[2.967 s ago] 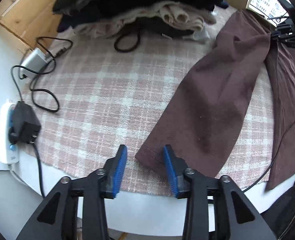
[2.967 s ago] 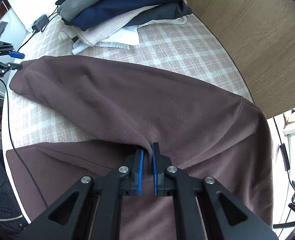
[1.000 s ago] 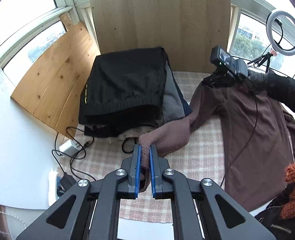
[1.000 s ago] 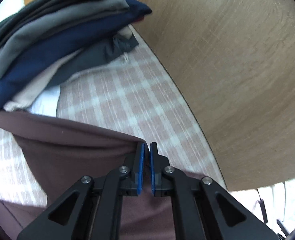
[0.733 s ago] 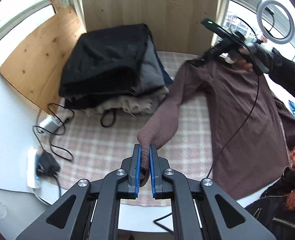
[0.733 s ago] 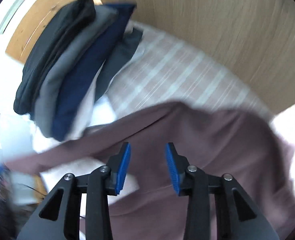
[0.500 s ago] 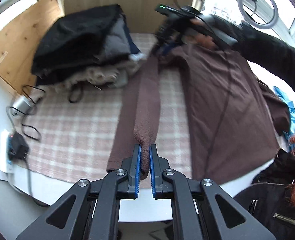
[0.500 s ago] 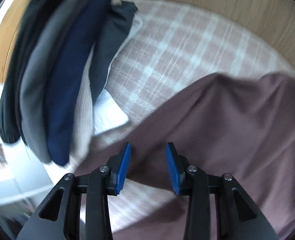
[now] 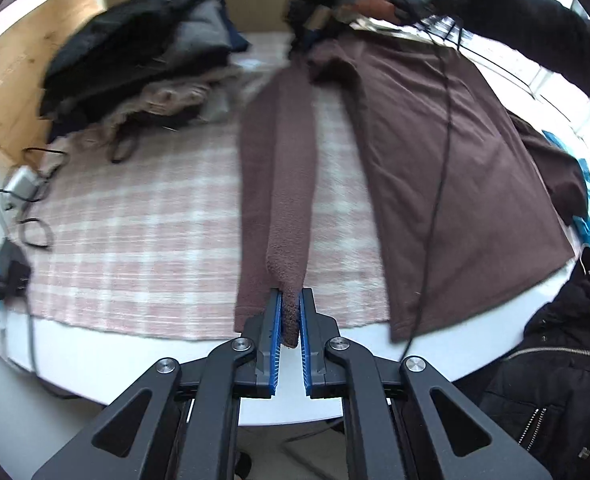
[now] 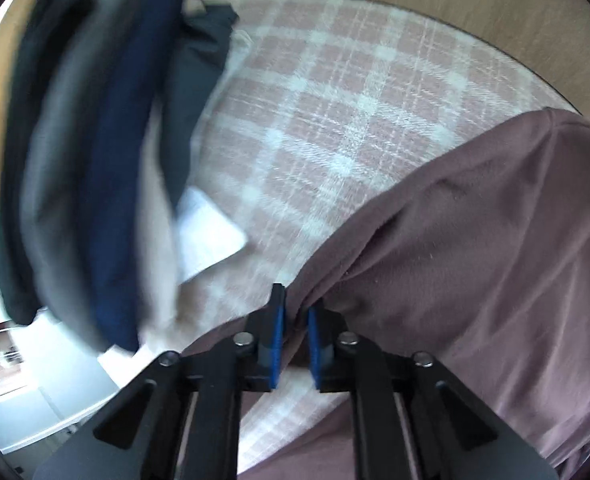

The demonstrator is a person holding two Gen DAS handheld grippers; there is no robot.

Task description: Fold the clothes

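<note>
A brown fleece sweater (image 9: pixel 447 152) lies spread on the pink plaid cloth (image 9: pixel 143 216). Its left sleeve (image 9: pixel 279 168) runs straight toward the table's near edge. My left gripper (image 9: pixel 290 320) is shut on the sleeve cuff, just over that edge. My right gripper (image 10: pixel 294 320) is closed around a bunch of the sweater (image 10: pixel 475 248) where the sleeve meets the body. In the left wrist view it shows blurred at the far end of the sleeve (image 9: pixel 315 20).
A stack of folded clothes (image 9: pixel 135 52) sits at the far left, also in the right wrist view (image 10: pixel 95 152). A power strip and cables (image 9: pixel 7 248) lie at the left edge. A black jacket (image 9: pixel 555 360) hangs at the near right. A wooden panel (image 10: pixel 455 20) stands behind.
My left gripper has pulled the cuff back and down, so the sleeve now lies straight on the cloth. My right gripper, open half a second ago, has shut on the sweater's shoulder.
</note>
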